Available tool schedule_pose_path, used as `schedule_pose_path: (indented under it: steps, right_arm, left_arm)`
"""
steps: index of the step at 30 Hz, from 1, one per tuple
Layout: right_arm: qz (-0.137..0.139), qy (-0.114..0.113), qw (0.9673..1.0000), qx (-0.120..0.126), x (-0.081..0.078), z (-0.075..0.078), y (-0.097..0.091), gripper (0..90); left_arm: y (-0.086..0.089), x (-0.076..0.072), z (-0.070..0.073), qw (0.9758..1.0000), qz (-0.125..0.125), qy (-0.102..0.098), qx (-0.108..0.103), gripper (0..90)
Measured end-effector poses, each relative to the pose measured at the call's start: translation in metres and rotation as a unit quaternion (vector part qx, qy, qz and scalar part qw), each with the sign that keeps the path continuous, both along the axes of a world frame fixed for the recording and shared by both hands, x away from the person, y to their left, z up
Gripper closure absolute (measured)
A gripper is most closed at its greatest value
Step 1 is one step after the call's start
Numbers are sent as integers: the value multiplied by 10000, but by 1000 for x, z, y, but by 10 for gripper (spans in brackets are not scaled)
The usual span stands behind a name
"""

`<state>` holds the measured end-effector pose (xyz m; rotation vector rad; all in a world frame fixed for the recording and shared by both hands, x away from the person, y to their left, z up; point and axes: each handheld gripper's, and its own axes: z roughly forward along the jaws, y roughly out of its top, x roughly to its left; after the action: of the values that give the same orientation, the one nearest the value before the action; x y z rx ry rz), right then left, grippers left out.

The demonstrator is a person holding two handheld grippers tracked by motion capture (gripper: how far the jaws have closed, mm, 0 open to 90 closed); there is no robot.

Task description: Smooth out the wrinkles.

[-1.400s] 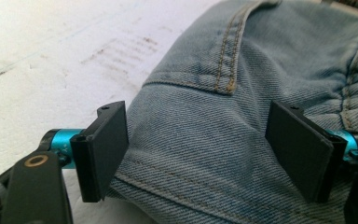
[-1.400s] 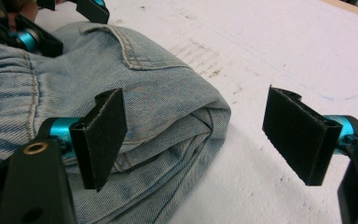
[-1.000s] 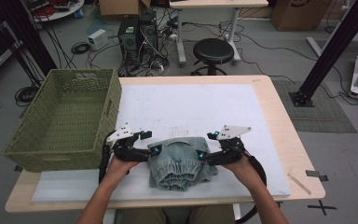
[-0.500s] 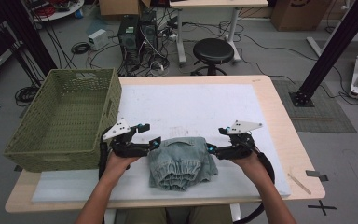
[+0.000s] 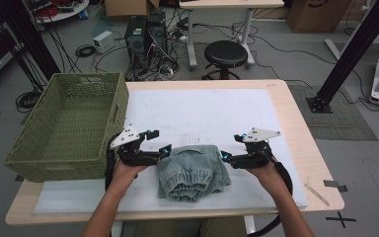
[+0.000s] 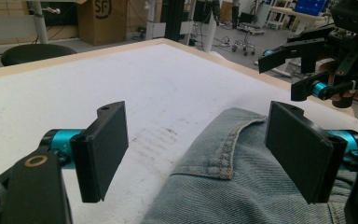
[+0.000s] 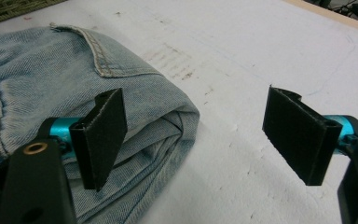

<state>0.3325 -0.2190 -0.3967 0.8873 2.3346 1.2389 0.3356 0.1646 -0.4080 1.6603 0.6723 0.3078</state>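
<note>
Both sets of jaws are wide open and hold nothing. The left gripper (image 5: 159,143) sits at one side of the folded jeans (image 5: 193,170), and the right gripper (image 5: 229,149) sits at the other side. The jeans lie on the white mat (image 5: 217,111) (near its front edge), with the green basket (image 5: 64,126) off to the left.

A folded pair of light-blue denim jeans (image 5: 193,170) is seen lying flat on the white mat (image 5: 217,111) of the desk, near its front edge and about midway across. The gathered elastic waistband is turned toward the near side, and a stitched pocket edge is shown on the top layer.
</note>
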Motion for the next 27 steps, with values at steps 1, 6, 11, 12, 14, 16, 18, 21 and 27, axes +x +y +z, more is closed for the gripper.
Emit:
schedule_pose_path:
  steps: [1,6,11,12,14,16,18,21,27]
  right_arm:
    - [3,-10,10000,11,0,1,0,222]
    - [-26,21,10000,9,3,1,0,222]
    - [-44,417,9991,-113,6,-11,6,224]
    - [-32,488,9987,-139,6,-14,8,226]
    - [24,626,9980,-120,8,-18,12,263]
    - [109,722,9972,-149,9,-21,16,305]
    - [149,752,9969,-181,10,-23,18,328]
    - [240,906,9952,-277,13,-26,22,405]
    - [330,1145,9923,-327,11,-31,20,524]
  left_arm:
    - [0,0,0,10000,-13,9,7,215]
    - [1,2,-2,9999,66,86,64,215]
    - [-1,1,-15,9978,204,550,309,216]
    - [-1,3,-18,9967,239,682,366,216]
    - [0,5,-23,9940,293,965,423,218]
    - [2,6,-28,9921,274,1124,485,244]
    - [2,7,-31,9908,248,1216,540,250]
    - [6,10,-38,9860,164,1545,605,288]
    - [4,14,-45,9792,55,1940,593,423]
